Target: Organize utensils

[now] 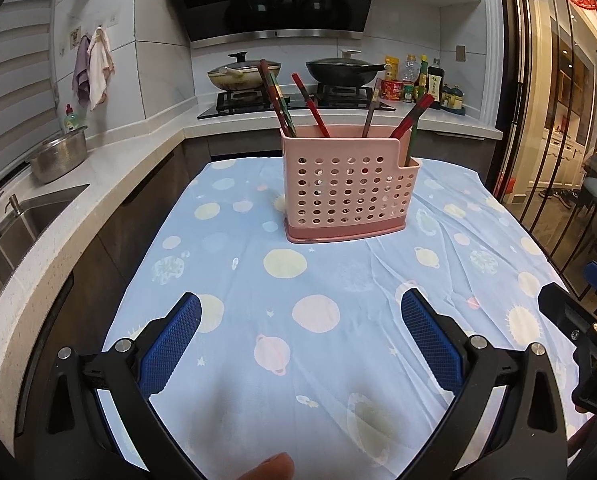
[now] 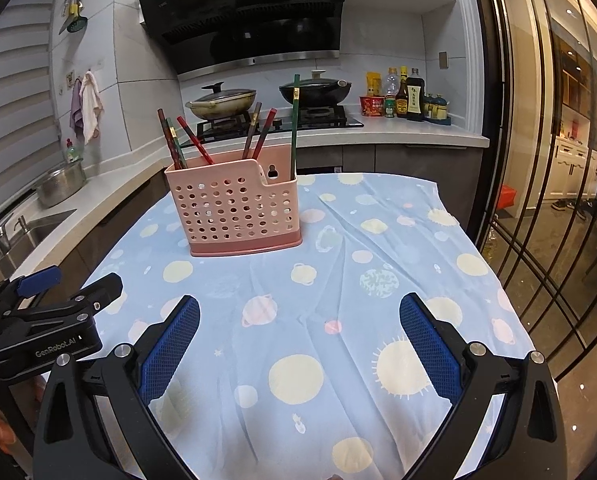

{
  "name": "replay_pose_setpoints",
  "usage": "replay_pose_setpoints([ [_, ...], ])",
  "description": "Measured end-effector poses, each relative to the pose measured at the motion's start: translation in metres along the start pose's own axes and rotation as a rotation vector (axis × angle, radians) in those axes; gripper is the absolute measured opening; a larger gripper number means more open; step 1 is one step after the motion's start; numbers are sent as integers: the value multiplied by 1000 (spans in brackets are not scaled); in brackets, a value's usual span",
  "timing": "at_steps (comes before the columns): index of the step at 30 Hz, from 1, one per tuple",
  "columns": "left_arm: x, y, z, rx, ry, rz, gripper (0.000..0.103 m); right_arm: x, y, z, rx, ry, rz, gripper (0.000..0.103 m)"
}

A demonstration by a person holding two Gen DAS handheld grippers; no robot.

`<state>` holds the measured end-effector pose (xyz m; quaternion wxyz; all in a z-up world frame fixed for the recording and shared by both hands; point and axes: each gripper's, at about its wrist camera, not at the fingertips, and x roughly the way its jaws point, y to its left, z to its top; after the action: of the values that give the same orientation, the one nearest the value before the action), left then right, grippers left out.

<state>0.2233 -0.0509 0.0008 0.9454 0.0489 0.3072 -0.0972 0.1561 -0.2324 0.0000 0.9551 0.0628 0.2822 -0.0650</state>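
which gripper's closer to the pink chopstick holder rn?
Roughly level, no clear winner. Left gripper faces the pink chopstick holder nearly head-on, set back. Right gripper sits back too, holder off to its left. Both open, empty.

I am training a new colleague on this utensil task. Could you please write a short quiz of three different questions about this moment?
1. True or false: both the left gripper and the right gripper are open and hold nothing.
2. Where are the chopsticks now?
A. lying on the tablecloth
B. standing in the pink utensil holder
C. in the sink
3. Fill in: the holder stands on a light blue ____ printed with planets.

Key: 1 true; 2 B; 3 tablecloth
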Motion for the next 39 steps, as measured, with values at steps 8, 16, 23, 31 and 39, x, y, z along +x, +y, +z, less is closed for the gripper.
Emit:
replay_pose_setpoints([
  [8,5,1,-1,-9,-8,43,96,10,1,-2,7,13,2,97],
  [16,3,1,-1,-12,-14,52,96,12,3,-4,2,20,-2,97],
  [23,0,-2,-1,-2,-21,52,96,12,3,-6,2,15,-1,97],
  [31,-3,-2,0,1,-33,69,96,11,2,-6,5,10,-4,97],
  [39,-4,-3,0,6,-34,76,96,10,2,-6,7,9,-3,97],
])
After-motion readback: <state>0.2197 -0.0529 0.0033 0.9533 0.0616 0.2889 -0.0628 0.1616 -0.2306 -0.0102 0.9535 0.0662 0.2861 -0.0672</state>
